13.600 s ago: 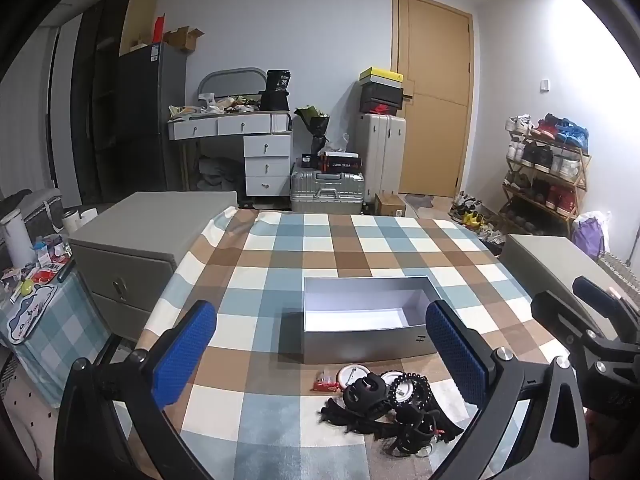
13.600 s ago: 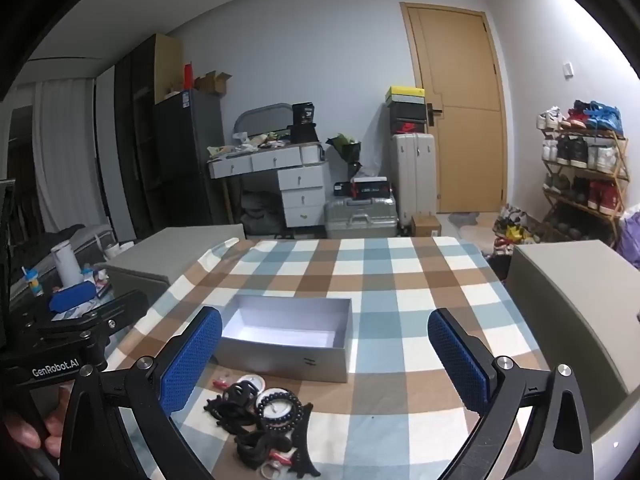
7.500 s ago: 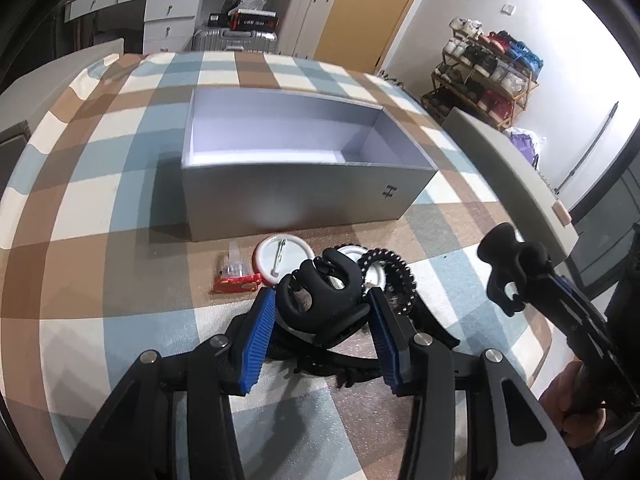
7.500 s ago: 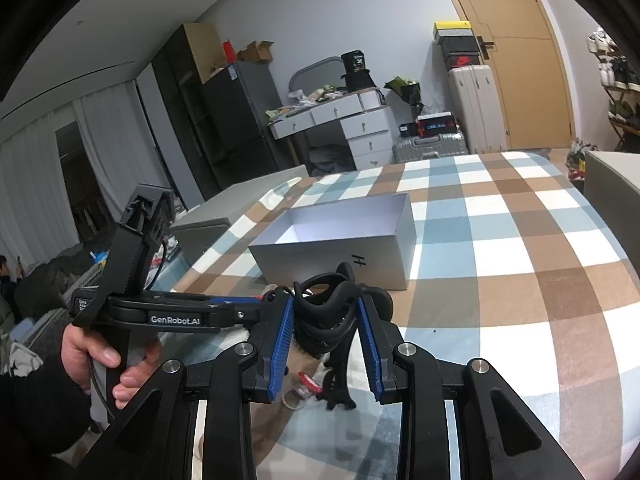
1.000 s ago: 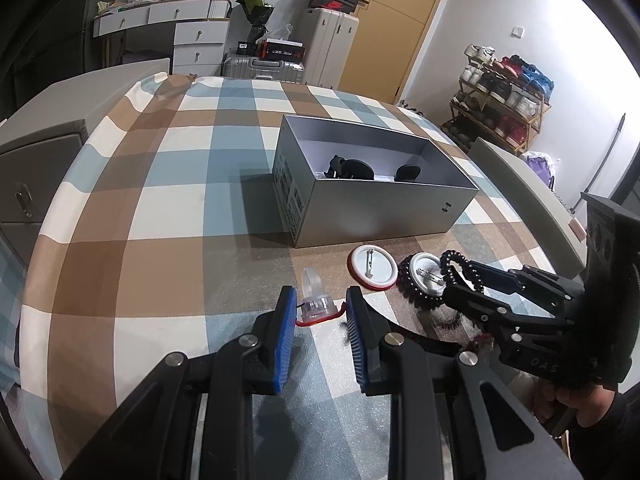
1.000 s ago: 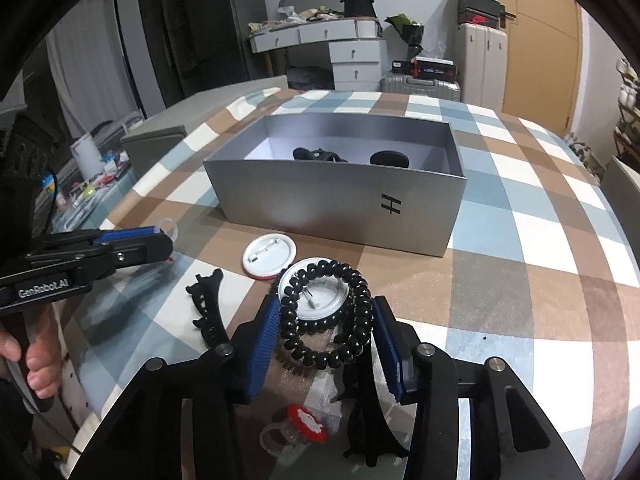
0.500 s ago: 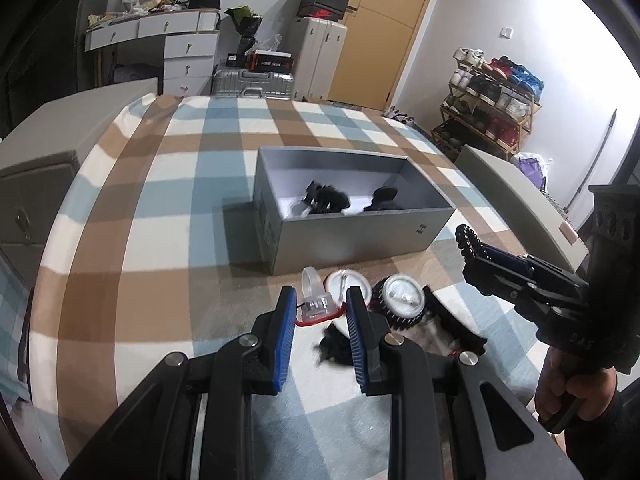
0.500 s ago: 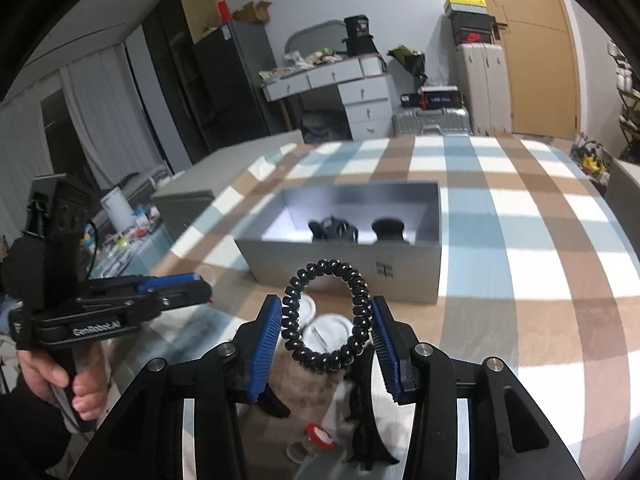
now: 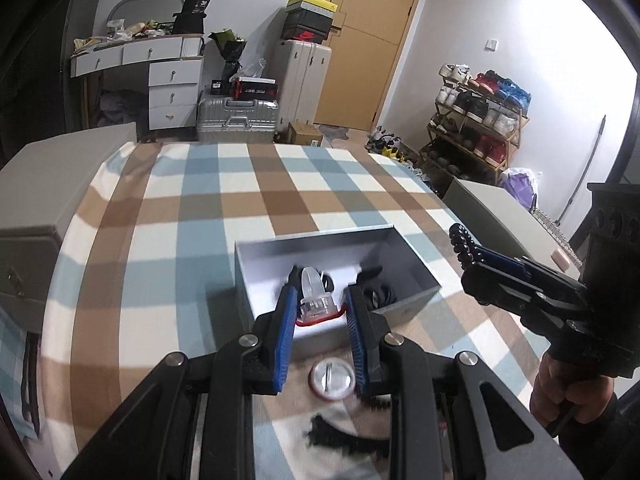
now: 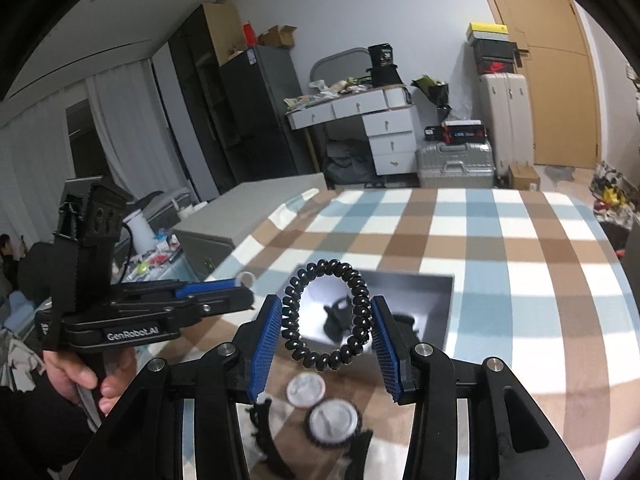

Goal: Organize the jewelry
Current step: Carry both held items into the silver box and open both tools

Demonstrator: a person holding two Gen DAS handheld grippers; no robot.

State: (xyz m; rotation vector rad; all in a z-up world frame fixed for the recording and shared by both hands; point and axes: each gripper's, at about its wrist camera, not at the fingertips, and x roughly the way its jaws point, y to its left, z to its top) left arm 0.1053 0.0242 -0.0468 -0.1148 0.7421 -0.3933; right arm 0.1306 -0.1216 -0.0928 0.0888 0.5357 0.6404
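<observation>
A grey open box [image 9: 408,280] sits on the checked tablecloth and holds black hair clips [image 9: 374,286]. My left gripper [image 9: 319,312] is shut on a clear plastic clip with a red edge [image 9: 314,298], held above the box's near side. My right gripper [image 10: 326,324] is shut on a black spiral hair tie [image 10: 326,314], held in the air over the box [image 10: 436,312]. The right gripper also shows in the left wrist view [image 9: 480,264], to the right of the box.
Two round white badges [image 10: 306,390] [image 10: 332,420] and black clips [image 10: 268,432] lie on the cloth in front of the box. Grey cabinets [image 9: 60,168] flank the table. A shoe rack [image 9: 476,120] and suitcases [image 9: 236,118] stand beyond.
Both grippers have risen and moved forward over the box, each carrying its item. The left gripper's clip now hangs above the box interior.
</observation>
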